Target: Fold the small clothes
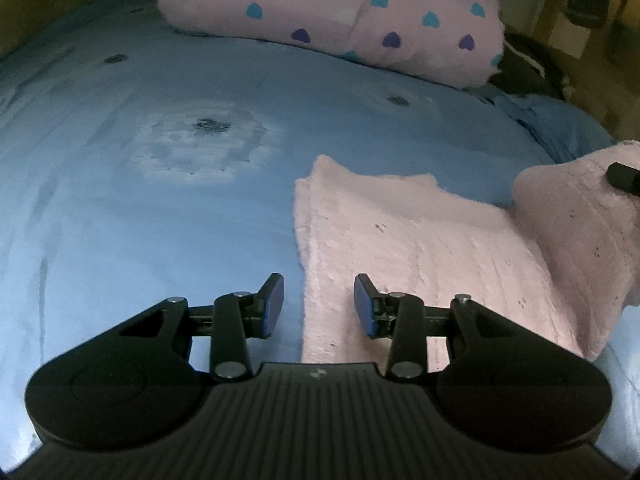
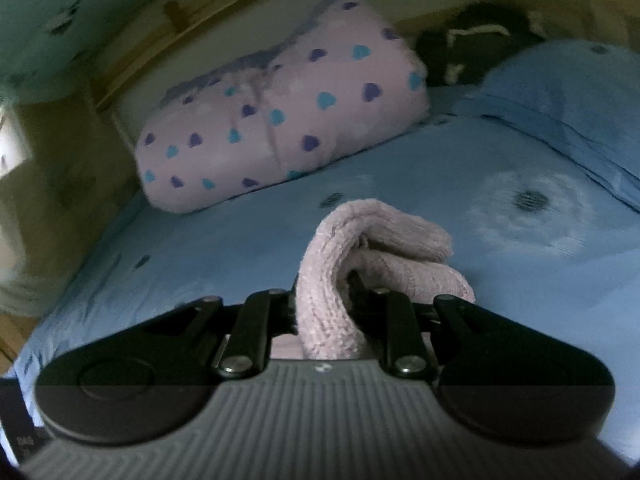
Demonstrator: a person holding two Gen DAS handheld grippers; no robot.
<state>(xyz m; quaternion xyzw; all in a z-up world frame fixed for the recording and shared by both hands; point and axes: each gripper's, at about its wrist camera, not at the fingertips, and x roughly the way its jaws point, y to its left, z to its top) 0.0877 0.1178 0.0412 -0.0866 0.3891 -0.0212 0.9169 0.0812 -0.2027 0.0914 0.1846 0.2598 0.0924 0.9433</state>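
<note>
A small fluffy pink garment point(image 1: 420, 248) lies on the blue bedspread point(image 1: 160, 208), its right end lifted in a fold. My left gripper point(image 1: 319, 306) is open and empty, low over the garment's near left edge. My right gripper point(image 2: 326, 308) is shut on the lifted end of the pink garment point(image 2: 340, 280), which bunches between the jaws and hides the pads. One finger of the right gripper point(image 1: 624, 176) shows at the right edge of the left wrist view, against the raised fold.
A folded pink blanket with purple and teal hearts point(image 1: 340, 20) point(image 2: 280, 120) lies at the far side of the bed. A blue pillow point(image 2: 560, 92) and a dark item point(image 2: 472, 48) lie at the back right. A wooden bed frame point(image 2: 132, 60) runs behind.
</note>
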